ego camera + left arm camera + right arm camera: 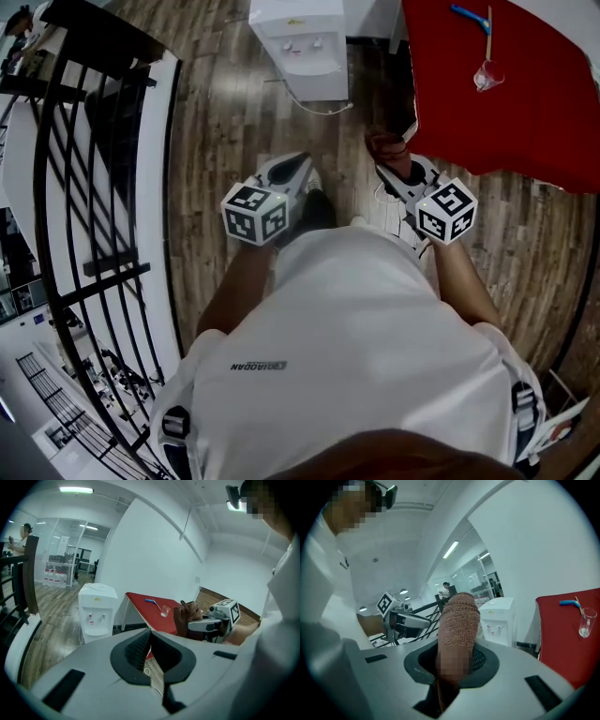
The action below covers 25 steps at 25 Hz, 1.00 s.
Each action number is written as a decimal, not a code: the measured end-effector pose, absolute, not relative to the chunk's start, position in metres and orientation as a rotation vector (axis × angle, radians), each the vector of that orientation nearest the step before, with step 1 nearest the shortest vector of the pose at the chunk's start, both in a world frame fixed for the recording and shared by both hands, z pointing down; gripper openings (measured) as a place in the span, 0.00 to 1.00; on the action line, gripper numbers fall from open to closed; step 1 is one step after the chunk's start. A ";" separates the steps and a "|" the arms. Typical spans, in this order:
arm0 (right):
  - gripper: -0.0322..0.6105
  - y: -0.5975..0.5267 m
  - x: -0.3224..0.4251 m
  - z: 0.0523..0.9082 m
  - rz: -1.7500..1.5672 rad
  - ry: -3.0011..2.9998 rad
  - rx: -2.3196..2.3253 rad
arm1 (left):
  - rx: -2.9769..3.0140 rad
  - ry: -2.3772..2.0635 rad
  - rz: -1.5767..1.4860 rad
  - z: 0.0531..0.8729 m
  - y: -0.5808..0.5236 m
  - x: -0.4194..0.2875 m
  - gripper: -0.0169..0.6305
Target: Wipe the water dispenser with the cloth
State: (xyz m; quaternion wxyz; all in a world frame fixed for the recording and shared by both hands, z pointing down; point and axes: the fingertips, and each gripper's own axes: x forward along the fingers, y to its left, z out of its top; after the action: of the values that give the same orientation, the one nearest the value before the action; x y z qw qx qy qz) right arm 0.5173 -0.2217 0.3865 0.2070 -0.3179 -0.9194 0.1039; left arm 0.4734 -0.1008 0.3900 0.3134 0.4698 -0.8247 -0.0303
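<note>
Cloth [457,630], brown and bunched, sits clamped in the right gripper [394,169]; the left gripper [292,171] is closed on nothing. The water dispenser [314,77] stands at twelve o'clock, well apart. While wiping, the loose bunch could slip free or snag the taps [317,42].

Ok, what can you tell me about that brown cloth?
The cloth is reddish-brown and looks like fuzzy towel fabric. It is bunched into a thick fold and sticks up out of the right gripper, whose jaws are shut on it. Only that gripper touches it; it is held in the air, apart from the water dispenser.
</note>
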 end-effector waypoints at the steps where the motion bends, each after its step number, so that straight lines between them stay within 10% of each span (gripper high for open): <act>1: 0.13 -0.219 0.510 0.390 0.269 -2.546 -0.889 | 1.242 -2.172 -0.063 0.393 -0.100 0.466 0.01; 25: 0.13 -0.228 0.245 0.386 -0.021 -2.569 -0.472 | 1.521 -2.108 0.156 0.385 -0.077 0.210 0.01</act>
State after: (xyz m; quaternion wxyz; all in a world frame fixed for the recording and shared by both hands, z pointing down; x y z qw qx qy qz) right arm 0.2448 -0.2278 0.3862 0.2616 -0.1744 -0.9493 -0.0079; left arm 0.2095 -0.0775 0.3846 0.2658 0.5630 -0.7804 0.0579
